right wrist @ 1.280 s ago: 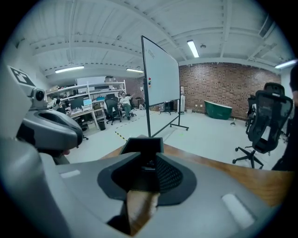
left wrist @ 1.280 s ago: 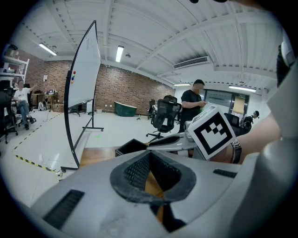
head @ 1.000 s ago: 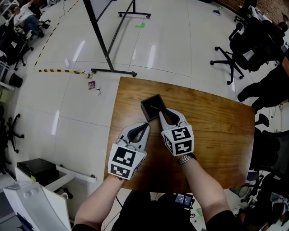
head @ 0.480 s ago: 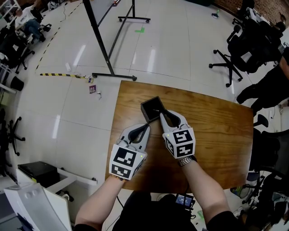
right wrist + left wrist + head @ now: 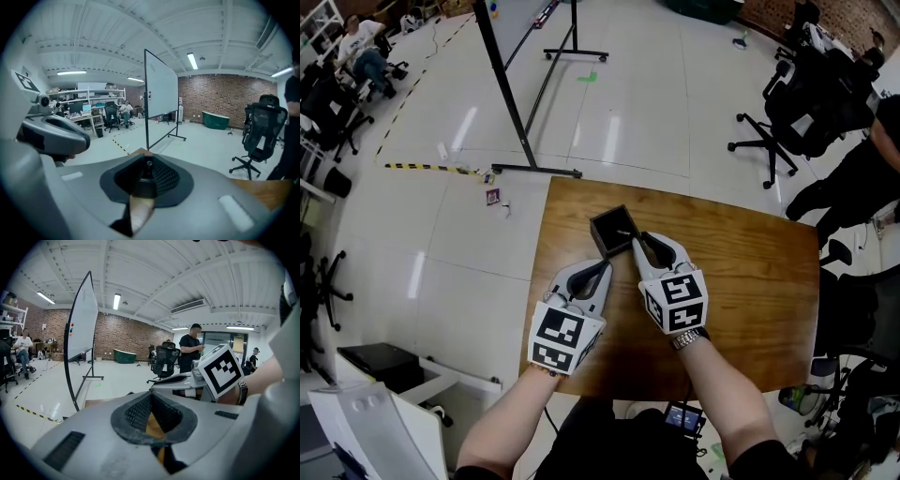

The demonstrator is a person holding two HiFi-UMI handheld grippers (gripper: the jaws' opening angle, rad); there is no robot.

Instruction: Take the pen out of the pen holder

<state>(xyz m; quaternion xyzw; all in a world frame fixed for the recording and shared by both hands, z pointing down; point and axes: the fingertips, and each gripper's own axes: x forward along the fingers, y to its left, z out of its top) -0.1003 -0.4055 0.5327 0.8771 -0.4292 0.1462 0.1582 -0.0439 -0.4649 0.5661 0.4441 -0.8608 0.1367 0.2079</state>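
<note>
A black square pen holder [image 5: 613,231] stands on the wooden table [image 5: 750,272], with a pen [image 5: 623,232] showing inside it. My right gripper [image 5: 636,239] is shut, its tips just at the holder's near right corner; I cannot tell whether they touch it. In the right gripper view, the holder [image 5: 144,188] and the pen's top [image 5: 148,163] show through the loop of the closed fingers [image 5: 166,180]. My left gripper [image 5: 606,265] is shut and empty, low over the table a little nearer than the holder; only wood shows between its fingers [image 5: 136,411].
A whiteboard on a wheeled stand [image 5: 516,94] is on the floor beyond the table. Office chairs [image 5: 787,103] and a standing person [image 5: 862,169] are at the right. The table's left edge [image 5: 536,272] runs close beside the left gripper.
Both grippers stay shut in the same spots by the holder. Only the head view has shifted slightly.
</note>
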